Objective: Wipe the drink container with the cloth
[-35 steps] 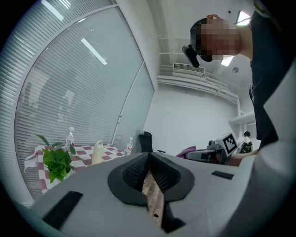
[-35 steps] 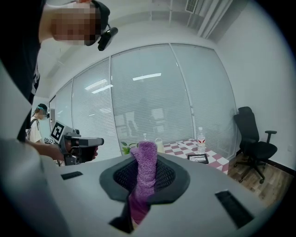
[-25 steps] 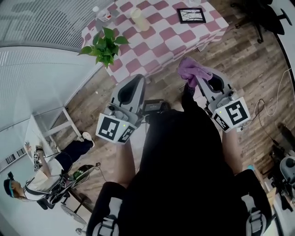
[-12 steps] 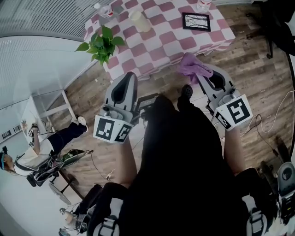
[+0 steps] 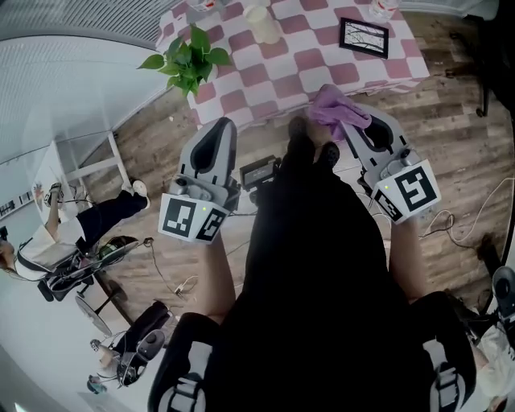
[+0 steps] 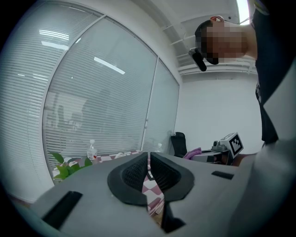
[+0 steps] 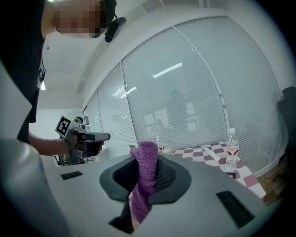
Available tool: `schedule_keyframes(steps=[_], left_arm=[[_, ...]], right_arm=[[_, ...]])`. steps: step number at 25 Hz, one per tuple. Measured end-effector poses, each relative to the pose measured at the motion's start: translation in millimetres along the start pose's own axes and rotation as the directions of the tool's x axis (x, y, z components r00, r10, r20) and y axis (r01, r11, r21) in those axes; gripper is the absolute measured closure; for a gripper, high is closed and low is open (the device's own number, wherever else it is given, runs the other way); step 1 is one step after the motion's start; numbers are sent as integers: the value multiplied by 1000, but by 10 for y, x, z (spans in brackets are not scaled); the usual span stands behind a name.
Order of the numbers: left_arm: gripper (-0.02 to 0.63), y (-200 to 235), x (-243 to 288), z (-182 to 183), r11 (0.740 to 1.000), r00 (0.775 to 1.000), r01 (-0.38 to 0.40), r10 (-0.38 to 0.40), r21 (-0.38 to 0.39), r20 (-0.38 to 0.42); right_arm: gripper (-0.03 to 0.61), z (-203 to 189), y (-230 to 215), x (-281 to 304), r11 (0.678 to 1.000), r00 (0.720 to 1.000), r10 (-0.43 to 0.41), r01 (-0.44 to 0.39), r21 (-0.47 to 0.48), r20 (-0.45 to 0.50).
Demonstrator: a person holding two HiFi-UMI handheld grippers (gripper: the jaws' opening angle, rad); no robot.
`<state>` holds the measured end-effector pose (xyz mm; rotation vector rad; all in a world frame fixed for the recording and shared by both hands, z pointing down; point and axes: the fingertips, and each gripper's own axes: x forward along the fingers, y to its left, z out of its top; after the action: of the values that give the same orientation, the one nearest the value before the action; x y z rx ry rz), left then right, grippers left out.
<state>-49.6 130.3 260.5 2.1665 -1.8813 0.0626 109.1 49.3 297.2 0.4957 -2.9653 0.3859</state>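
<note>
Looking down through the head view, I have both claws held out in front of me above the wood floor (image 5: 451,137), short of the bench (image 5: 322,60). My left claw (image 6: 149,162) is pressed shut with nothing in it; only a thin slit shows between its pads, and the checked bench top shows through that slit. My right claw (image 7: 148,159) is clamped on the purple cloth (image 5: 336,113), which bunches up above the pads and hangs down below them. The container (image 5: 261,22), a pale cream one, stands upright on the bench's far part, well apart from both claws and from the cloth. A plant (image 5: 189,60) sits at the bench's near left corner and a dark frame (image 5: 364,36) lies flat toward the right side. From the right claw's view a clear bottle (image 7: 232,150) stands on the bench too. Off to my left a person (image 5: 48,249) is sitting on the floor.
</note>
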Motion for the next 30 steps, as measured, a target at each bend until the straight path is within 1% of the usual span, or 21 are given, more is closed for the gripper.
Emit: schedule_keyframes(steps=[4,8,13,21,24,27,30], left_arm=[[572,144,204,80,999,999,32,-32,0,14],[571,240,471,176,996,996,85,-85,-3,30],[571,433,845,105,993,993,116,-116,-20,-20],[571,889,1207,173,986,987,159,-159,-40,-15],[571,958,1316,130,980,980,196,-197,-34,-25],[571,1005,1434,44,971,969,238,-240,-28,-57],[571,1031,1534,-48,964,960,265,-266,-22,-90]], right_arm=[[522,120,-46,146,1000,1000,-17,17,-23,-3],[522,232,-131,269,998,999,-43,43,-47,-2],[522,367,-242,478,994,997,-70,68,-81,-22],[522,476,-452,885,987,990,-134,130,-90,-39],[522,442,-479,1011,984,986,-160,157,-85,-39],[522,412,-490,1112,979,980,-194,191,-68,-41],[522,354,-500,1179,977,977,-207,204,-57,-55]])
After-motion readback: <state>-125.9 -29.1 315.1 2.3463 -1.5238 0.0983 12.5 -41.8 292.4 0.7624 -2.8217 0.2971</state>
